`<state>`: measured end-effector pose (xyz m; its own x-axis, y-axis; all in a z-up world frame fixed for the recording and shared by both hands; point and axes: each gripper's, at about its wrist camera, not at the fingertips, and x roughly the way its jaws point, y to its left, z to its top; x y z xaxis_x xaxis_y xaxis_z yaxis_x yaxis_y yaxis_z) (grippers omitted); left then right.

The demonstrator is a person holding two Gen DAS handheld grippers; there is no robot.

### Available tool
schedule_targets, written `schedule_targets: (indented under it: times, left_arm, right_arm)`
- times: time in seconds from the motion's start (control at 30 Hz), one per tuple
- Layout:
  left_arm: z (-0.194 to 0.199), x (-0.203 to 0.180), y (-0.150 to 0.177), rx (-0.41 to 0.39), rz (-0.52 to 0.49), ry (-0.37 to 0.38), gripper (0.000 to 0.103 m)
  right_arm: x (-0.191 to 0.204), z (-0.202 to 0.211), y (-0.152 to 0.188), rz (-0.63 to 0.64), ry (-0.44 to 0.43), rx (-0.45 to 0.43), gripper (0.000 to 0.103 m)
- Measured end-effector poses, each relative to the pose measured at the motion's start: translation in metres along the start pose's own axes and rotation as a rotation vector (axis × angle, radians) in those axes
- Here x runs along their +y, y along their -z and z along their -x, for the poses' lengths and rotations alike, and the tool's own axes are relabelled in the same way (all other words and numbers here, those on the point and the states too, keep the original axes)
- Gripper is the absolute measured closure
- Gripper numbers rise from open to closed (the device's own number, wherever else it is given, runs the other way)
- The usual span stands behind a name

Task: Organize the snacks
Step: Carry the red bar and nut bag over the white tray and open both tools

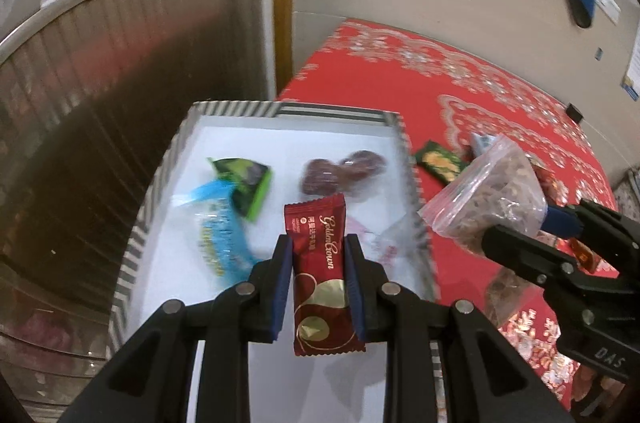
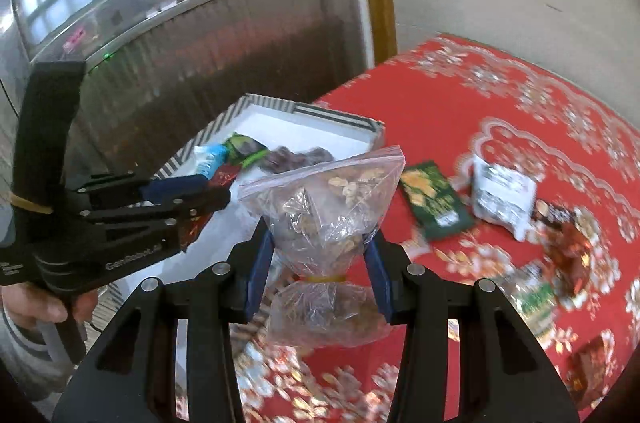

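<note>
My left gripper (image 1: 318, 247) is shut on a dark red Golden Crown candy bar (image 1: 320, 275) and holds it above the striped tray (image 1: 168, 159). The tray holds a green packet (image 1: 248, 183), a blue packet (image 1: 216, 235) and a clear pack of dark round sweets (image 1: 340, 171). My right gripper (image 2: 320, 255) is shut on a clear zip bag of nuts (image 2: 324, 207), held above the red tablecloth next to the tray's right edge. The bag also shows in the left wrist view (image 1: 488, 199), and the left gripper in the right wrist view (image 2: 208, 191).
On the red patterned tablecloth (image 2: 480, 103) lie a dark green packet (image 2: 434, 203), a white packet (image 2: 502, 199), and several more snack packs (image 2: 568, 247) at the right. A metal shutter wall (image 1: 100, 103) stands left of the tray.
</note>
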<state>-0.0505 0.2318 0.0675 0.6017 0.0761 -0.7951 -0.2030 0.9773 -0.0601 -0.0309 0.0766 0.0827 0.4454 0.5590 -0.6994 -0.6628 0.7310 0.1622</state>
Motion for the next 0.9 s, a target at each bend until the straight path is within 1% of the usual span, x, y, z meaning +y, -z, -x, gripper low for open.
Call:
schedule_targets:
  times: [0.2, 0.4, 0.63, 0.9]
  left_arm:
    - [-0.007, 0.032, -0.004, 0.006, 0.050, -0.032, 0.075]
    - [-0.019, 0.052, -0.006, 0.026, 0.080, -0.052, 0.075]
    - [-0.027, 0.060, -0.004, 0.041, 0.090, -0.068, 0.075]
    - [-0.034, 0.059, -0.005, 0.042, 0.089, -0.083, 0.075]
  right_arm:
    - [0.020, -0.021, -0.016, 0.021, -0.022, 0.011, 0.060]
    - [0.034, -0.046, -0.028, 0.029, -0.054, 0.037, 0.060]
    - [0.040, -0.073, -0.032, 0.029, -0.083, 0.077, 0.060]
    - [0.040, -0.086, -0.030, 0.022, -0.098, 0.105, 0.060]
